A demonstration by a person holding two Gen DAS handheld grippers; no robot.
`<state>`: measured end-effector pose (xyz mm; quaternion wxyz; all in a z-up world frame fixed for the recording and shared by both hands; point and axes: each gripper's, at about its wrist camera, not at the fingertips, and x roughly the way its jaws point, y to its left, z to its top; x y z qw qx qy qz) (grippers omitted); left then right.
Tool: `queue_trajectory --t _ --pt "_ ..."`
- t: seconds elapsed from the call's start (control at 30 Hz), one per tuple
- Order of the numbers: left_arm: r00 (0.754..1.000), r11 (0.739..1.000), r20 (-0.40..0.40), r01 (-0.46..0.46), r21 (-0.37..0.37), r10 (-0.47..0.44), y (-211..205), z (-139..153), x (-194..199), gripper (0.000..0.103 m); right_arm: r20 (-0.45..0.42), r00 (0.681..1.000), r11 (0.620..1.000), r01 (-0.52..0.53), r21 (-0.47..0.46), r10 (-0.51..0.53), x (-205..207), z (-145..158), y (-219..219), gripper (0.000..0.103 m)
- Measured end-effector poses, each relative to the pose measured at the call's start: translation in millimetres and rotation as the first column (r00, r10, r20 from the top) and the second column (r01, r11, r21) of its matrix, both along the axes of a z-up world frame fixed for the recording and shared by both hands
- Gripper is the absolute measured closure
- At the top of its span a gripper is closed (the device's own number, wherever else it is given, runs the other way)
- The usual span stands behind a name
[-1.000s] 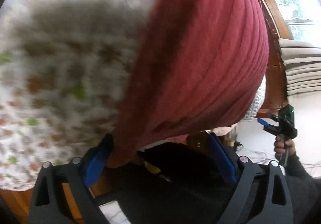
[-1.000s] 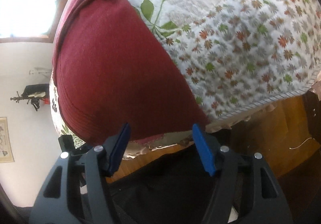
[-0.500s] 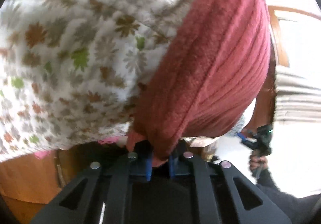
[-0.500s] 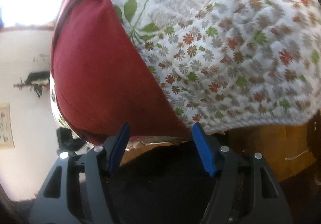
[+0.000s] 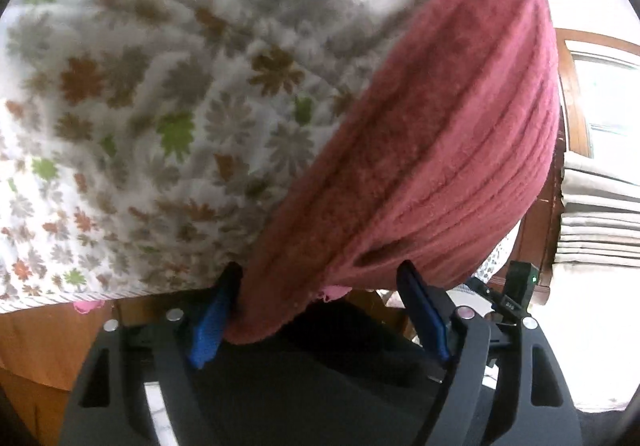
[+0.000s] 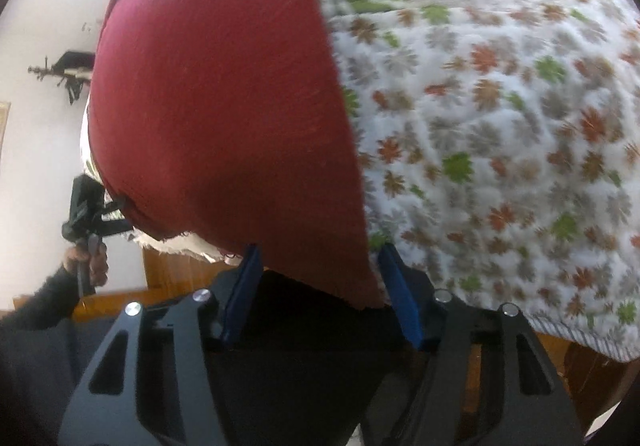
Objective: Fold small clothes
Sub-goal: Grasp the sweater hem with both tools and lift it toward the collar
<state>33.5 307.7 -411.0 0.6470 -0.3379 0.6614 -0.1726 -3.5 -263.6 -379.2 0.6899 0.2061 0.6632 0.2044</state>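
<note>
Left wrist view: the dark red ribbed knit garment (image 5: pixel 432 150) lies on a white quilted bedspread with a leaf print (image 5: pixel 168 118), its long axis running from the lower left corner up and away to the right. The left gripper (image 5: pixel 316 310) has its jaws spread apart, with the garment's near corner between them, touching the left blue pad.

Right wrist view: the garment (image 6: pixel 224 86) stretches up and away, its near corner pointing down between the parted jaws of the right gripper (image 6: pixel 320 286). At far left, a hand (image 6: pixel 86 258) grips the other tool.
</note>
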Motion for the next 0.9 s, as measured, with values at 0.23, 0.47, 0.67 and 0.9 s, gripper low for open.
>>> queue_trajectory --t 0.23,0.47,0.67,0.9 --pt "0.999 0.999 -0.035 0.033 -0.037 -0.034 -16.1 -2.7 6.7 0.059 -0.021 0.999 0.996 -0.033 0.087 0.034 1.5 4.9 8.9 0.064" --pt "0.999 1.000 -0.047 0.008 -0.011 -0.009 -12.3 -8.2 11.8 0.024 -0.090 0.996 0.996 -0.002 0.094 0.010 8.1 -19.7 2.5 0.064" --pt "0.996 0.998 -0.079 0.036 -0.042 -0.039 -15.6 -12.4 14.6 0.089 -0.104 0.994 0.994 -0.020 0.107 0.031 -1.4 -15.8 9.1 0.080" --pt "0.999 0.996 -0.030 0.013 -0.083 -0.016 -7.8 13.1 -1.4 0.096 -0.085 0.996 0.979 0.028 0.202 -0.011 -6.9 19.9 1.0 0.093"
